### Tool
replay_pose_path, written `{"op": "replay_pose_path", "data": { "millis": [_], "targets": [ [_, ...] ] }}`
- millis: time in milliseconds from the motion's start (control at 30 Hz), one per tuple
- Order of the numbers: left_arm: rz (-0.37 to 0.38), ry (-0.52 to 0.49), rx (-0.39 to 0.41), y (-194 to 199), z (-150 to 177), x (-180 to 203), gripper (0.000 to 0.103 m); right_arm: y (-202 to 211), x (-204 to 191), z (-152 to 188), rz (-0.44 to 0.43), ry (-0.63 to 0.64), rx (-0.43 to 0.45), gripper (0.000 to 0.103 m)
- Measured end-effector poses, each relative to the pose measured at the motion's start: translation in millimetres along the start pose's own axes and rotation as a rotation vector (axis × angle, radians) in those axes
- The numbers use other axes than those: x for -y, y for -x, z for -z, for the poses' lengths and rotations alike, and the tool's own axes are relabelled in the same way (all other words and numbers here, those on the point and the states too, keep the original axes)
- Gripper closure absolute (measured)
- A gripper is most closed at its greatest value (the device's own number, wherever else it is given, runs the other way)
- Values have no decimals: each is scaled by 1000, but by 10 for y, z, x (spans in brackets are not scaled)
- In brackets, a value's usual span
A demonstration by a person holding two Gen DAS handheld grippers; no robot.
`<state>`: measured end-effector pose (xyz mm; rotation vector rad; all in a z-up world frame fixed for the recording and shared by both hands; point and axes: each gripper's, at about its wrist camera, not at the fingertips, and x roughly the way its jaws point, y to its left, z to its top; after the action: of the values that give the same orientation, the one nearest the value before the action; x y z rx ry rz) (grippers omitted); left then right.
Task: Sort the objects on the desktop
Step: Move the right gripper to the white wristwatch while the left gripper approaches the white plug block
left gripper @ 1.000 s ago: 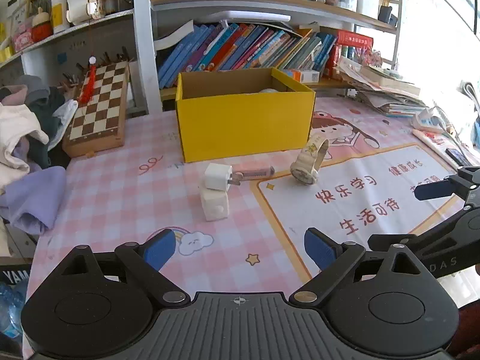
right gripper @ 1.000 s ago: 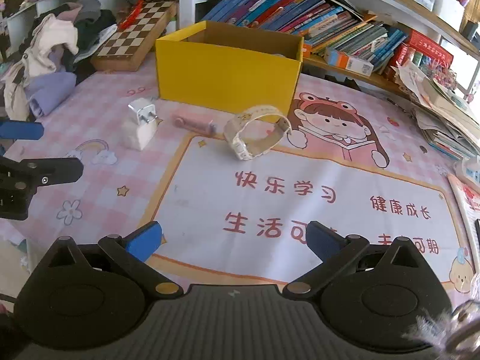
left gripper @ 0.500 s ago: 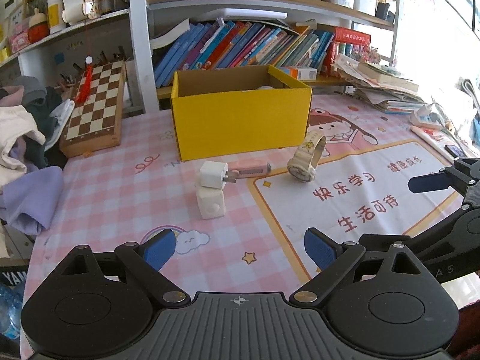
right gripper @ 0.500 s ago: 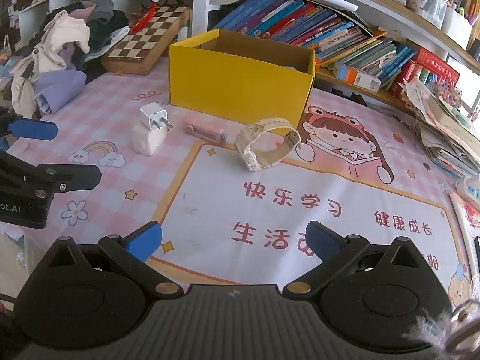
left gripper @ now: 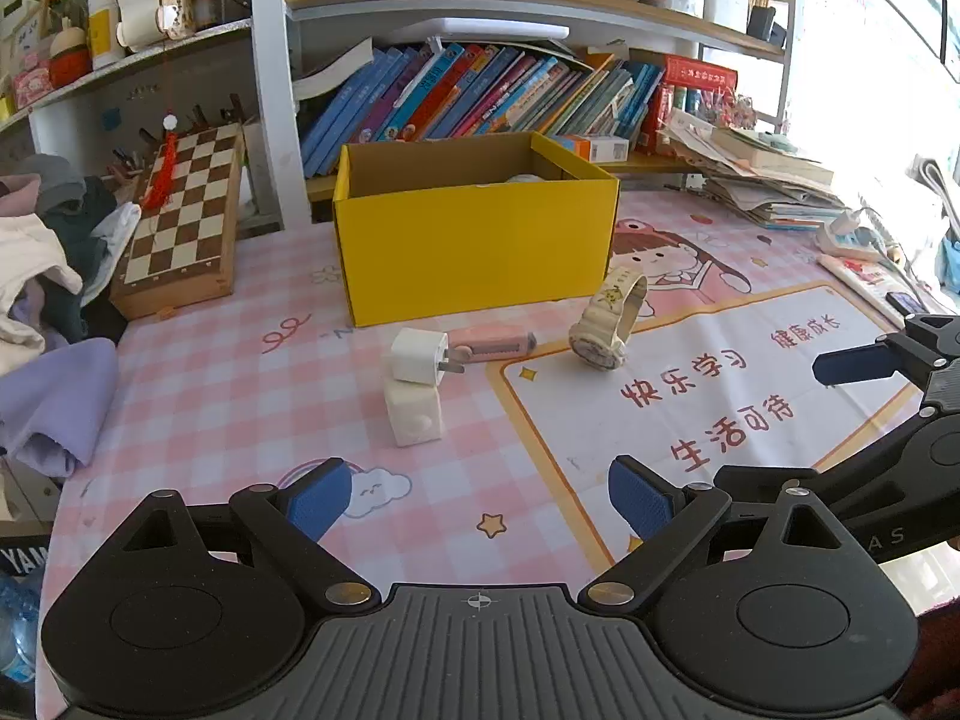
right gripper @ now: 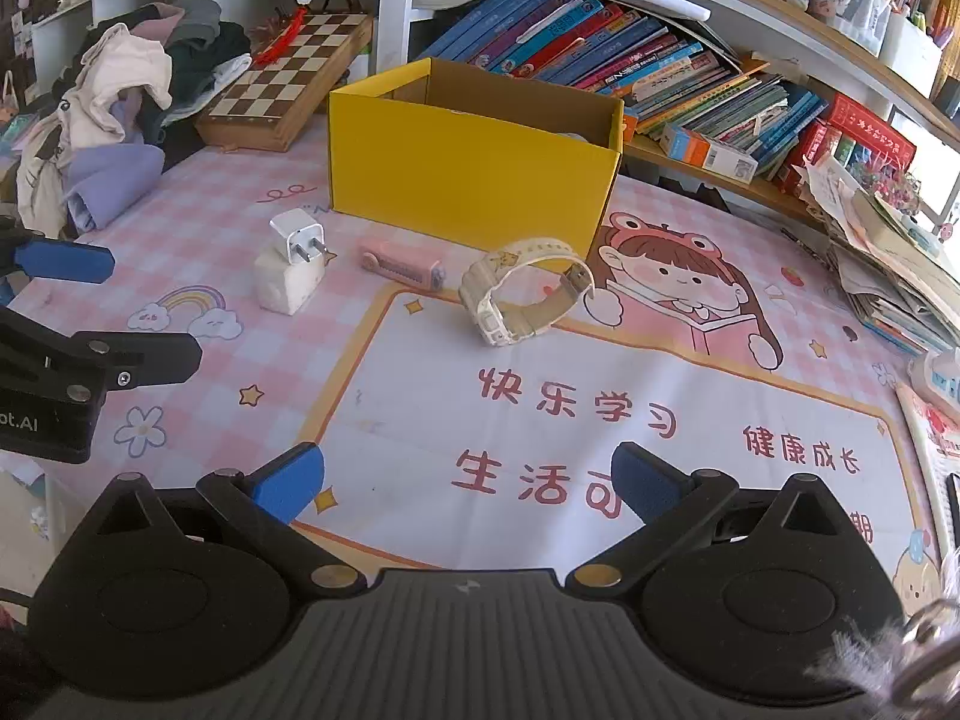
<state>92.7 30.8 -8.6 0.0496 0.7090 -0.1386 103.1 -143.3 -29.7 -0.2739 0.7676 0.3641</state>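
Note:
A yellow cardboard box (left gripper: 477, 243) stands open at the back of the desk mat; it also shows in the right wrist view (right gripper: 468, 171). In front of it lie a white plug charger (left gripper: 415, 356) leaning on a white block (left gripper: 413, 417), a pink utility knife (left gripper: 489, 344) and a cream wristwatch (left gripper: 609, 324). The right wrist view shows the charger (right gripper: 297, 236), block (right gripper: 285, 285), knife (right gripper: 401, 264) and watch (right gripper: 522, 300). My left gripper (left gripper: 477, 495) is open and empty, short of the block. My right gripper (right gripper: 468, 480) is open and empty, short of the watch.
A chessboard box (left gripper: 180, 222) leans at the back left beside a pile of clothes (left gripper: 42, 276). Books (left gripper: 468, 96) fill the shelf behind the box. Stacked papers (left gripper: 762, 186) and a power strip (left gripper: 852, 237) lie at the right edge.
Both grippers have drawn back and risen slightly from the objects, so the desk items look a little farther away. Both stay open and empty. No object has moved.

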Motion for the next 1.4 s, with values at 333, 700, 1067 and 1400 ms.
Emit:
{"op": "replay_pose_path", "data": {
  "millis": [333, 700, 1067, 1400],
  "targets": [
    [-2, 7, 5, -65, -60, -25, 8, -50, 23, -71, 11, 8, 1, 0],
    [-18, 22, 17, -169, -164, -67, 8, -167, 96, -232, 1, 36, 3, 0],
    [-28, 43, 4, -284, -227, -105, 8, -328, 153, -369, -21, 62, -9, 0],
    [-44, 61, -11, -414, -287, -152, 8, -483, 231, -476, -42, 67, -20, 0]
  ]
}}
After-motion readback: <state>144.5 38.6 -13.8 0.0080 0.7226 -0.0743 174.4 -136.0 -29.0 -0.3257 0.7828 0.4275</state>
